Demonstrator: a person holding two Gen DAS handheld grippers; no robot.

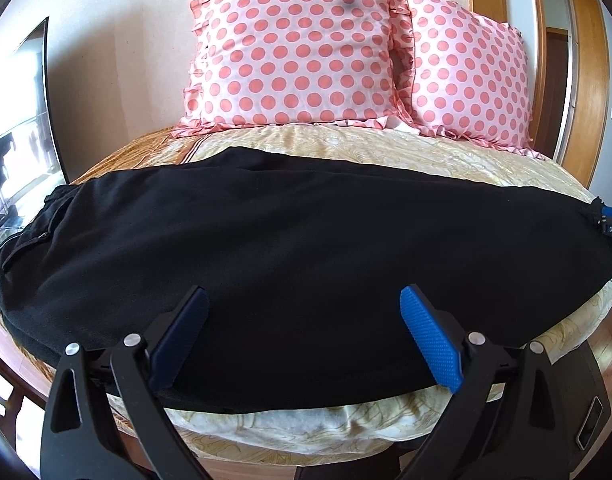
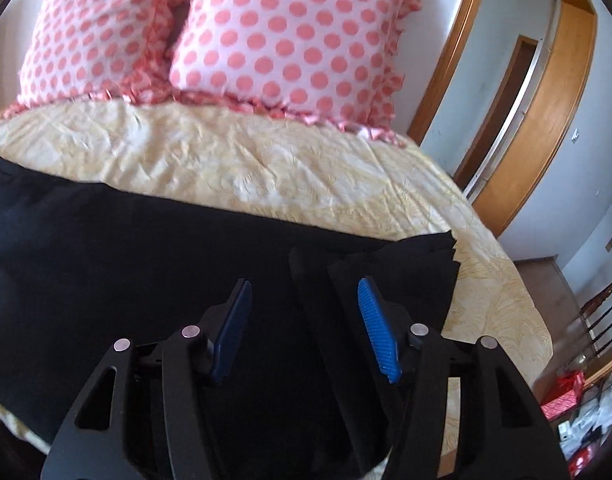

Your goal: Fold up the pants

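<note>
Because the black pants (image 1: pixel 266 248) lie flat along the near edge of the bed (image 1: pixel 346 148), legs stacked with cuffs toward its right edge, both claws are free: the left gripper (image 1: pixel 304 332) hovers wide open and the right gripper (image 2: pixel 306 320) stands open over the cuffs, gripping nothing

a home bedroom: a bed (image 1: pixel 386 148) with a pale yellow cover, two pink polka-dot pillows (image 1: pixel 298 48) (frilled edges) against a plain wall, and a wooden door frame (image 2: pixel 546 120) beside it.
</note>
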